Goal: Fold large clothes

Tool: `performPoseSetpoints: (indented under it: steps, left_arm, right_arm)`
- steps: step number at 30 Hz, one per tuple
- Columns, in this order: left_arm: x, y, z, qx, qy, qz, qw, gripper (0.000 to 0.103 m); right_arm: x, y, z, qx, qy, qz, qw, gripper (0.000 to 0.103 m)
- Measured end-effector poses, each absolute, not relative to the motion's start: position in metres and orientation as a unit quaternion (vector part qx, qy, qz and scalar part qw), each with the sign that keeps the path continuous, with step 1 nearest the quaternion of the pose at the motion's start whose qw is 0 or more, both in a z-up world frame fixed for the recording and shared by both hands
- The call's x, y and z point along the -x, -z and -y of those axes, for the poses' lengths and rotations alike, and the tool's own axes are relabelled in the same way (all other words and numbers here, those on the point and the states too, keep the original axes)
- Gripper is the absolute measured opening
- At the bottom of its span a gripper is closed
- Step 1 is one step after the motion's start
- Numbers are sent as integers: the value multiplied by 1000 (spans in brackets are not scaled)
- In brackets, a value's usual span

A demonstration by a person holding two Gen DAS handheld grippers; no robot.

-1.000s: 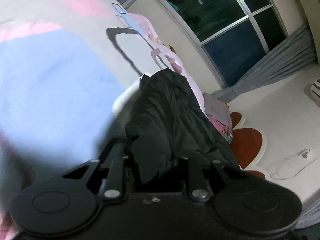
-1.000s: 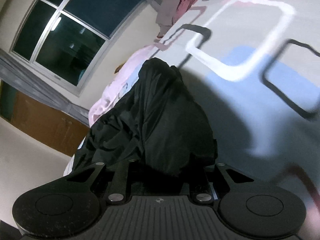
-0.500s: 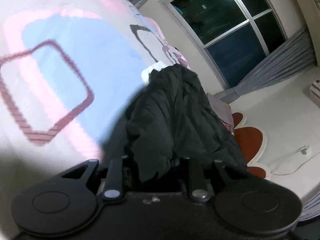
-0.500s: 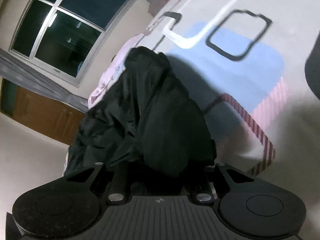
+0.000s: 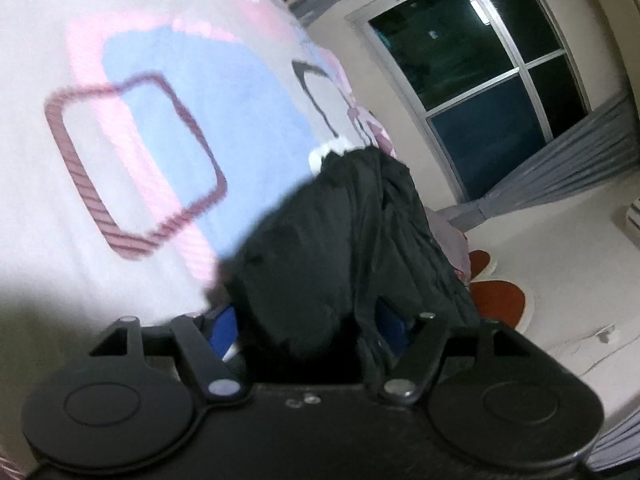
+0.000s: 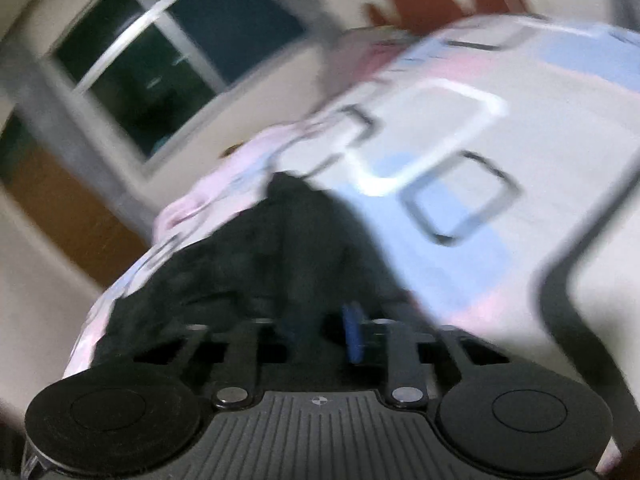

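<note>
text: none readable | labels: none | brands: none | numbers: 0 | signs: none

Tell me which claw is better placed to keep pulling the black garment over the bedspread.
Right, probably. The right claw looks closed on the black garment. The left claw has just been opening, fabric loose between its blue pads.

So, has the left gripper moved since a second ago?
Yes. The left gripper slid across the bedspread: the blue patch moved up-view and a maroon square entered at left. Its jaws have just been opening, black garment between them.
</note>
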State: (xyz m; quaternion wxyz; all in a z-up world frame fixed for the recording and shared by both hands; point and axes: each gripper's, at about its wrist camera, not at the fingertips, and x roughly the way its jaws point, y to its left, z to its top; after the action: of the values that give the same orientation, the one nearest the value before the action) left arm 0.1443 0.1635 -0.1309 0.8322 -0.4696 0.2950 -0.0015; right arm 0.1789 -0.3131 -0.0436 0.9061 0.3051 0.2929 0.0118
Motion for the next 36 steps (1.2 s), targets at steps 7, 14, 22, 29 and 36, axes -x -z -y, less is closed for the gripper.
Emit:
performPoseSetpoints:
  steps: [7, 14, 22, 29, 36]
  left_arm:
    - [-173, 140, -159, 475, -11, -299, 828, 64]
    - [-179, 130, -152, 441, -3, -290, 849, 36]
    - [-185, 121, -153, 415, -5, -311, 855, 43]
    - [-185, 118, -149, 403, -4, -304, 863, 34]
    - [-184, 80, -131, 344, 9, -290, 893, 24]
  right_arm:
    - [-247, 26, 206, -215, -126, -327, 912, 12]
    - [-300, 48, 159, -190, -117, -373, 901, 12]
    - [-305, 51, 165, -186, -94, -387, 898, 12]
    - [-301, 54, 159, -182, -90, -399, 894, 12]
    - [-303, 60, 161, -189, -80, -405, 891, 12]
